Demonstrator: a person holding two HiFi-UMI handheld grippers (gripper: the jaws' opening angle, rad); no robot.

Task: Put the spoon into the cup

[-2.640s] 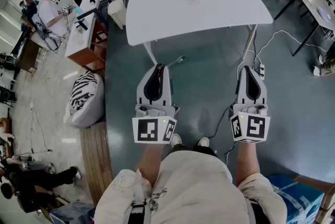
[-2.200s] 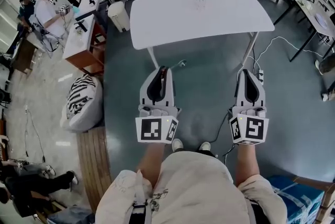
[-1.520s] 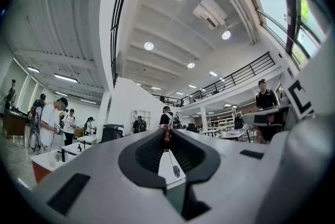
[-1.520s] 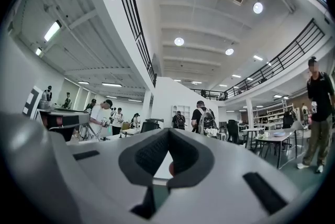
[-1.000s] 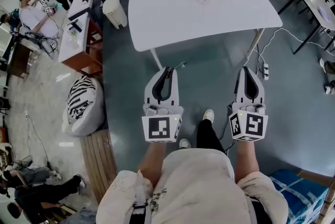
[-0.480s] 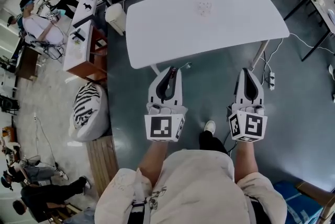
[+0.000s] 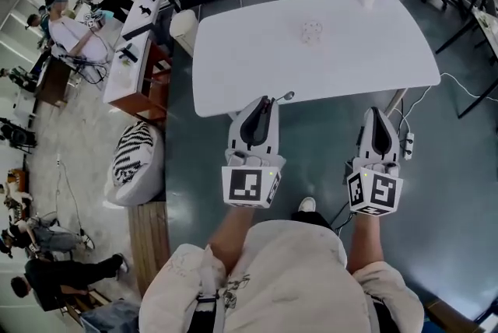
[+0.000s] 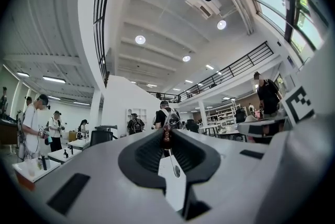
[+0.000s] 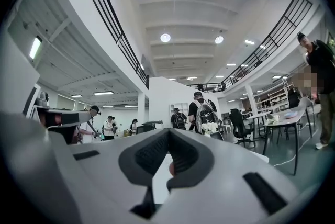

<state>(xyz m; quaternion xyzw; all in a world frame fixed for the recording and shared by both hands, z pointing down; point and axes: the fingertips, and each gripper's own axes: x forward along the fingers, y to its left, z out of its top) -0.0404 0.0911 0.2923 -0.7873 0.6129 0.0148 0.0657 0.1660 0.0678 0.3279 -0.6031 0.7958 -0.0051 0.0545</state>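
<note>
L gripper (image 7: pixel 264 100) is clamped on the one spoon (image 7: pixel 285 96), whose long axis runs fwd and a bit right out of the jaws, tip over the near edge of the table (image 7: pixel 233 51). R gripper (image 7: pixel 376 113) has its jaws together, w/ nothing between. Only the head view shows the single cup (image 7: pixel 312 29), mid-table and well apart from the spoon; the L gripper view shows the spoon end-on.

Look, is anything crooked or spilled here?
Nothing is spilled. Only the spoon looks askew: it sticks out sideways from the tips of the left gripper instead of pointing straight ahead. The clear cup sits on the white table, apart from it.
</note>
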